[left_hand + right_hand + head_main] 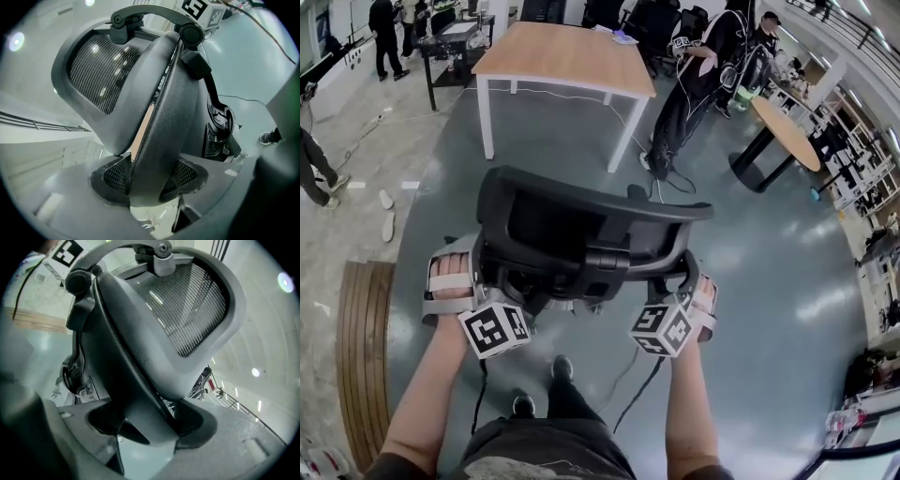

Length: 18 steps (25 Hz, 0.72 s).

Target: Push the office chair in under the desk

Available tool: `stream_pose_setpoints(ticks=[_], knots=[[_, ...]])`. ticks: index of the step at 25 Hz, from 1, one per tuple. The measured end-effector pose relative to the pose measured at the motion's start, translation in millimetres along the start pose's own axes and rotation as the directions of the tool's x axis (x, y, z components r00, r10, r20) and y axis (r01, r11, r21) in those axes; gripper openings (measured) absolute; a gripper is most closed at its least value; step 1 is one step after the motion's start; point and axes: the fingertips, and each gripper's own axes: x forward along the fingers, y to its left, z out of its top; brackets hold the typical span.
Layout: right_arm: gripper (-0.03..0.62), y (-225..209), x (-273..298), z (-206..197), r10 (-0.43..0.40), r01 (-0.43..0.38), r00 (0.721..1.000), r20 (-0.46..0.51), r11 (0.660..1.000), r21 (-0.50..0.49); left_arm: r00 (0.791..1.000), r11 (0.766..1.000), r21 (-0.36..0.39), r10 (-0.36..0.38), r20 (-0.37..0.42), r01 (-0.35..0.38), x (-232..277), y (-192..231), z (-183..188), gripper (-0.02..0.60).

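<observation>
A black office chair point(581, 225) stands on the grey floor in front of me, its mesh backrest point(101, 70) toward me. The desk point(562, 56), with a wooden top and white legs, is farther ahead, apart from the chair. My left gripper point(487, 281) is shut on the backrest's left edge, and the frame point(159, 140) sits pinched between its pads point(117, 173). My right gripper point(682, 286) is shut on the right edge, with the frame point(136, 380) wedged between its jaws. The fingertips of both are hidden under the backrest in the head view.
A person in black point(694, 84) stands at the desk's right corner. A round wooden table point(787, 131) is at the right, and a curved wooden platform point(366, 347) at the left. Cables trail on the floor point(647, 178). Slippers point(386, 211) lie to the left.
</observation>
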Motion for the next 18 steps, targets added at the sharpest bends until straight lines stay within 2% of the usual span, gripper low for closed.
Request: stream_pose_setpoints(ticks=[11, 18], knots=[[0.298, -23.0, 86.5, 6.7, 0.014, -0.013, 0.998, 0.053, 0.999, -0.032, 0.999, 0.999, -0.033, 0.020, -0.050, -0.021, 69.4, 6.8, 19.7, 0.267], [0.298, -35.2, 145.0, 29.6, 0.025, -0.022, 0.996, 0.088, 0.999, -0.043, 0.996, 0.998, -0.011, 0.060, -0.058, -0.061, 119.7, 26.8, 20.0, 0.271]])
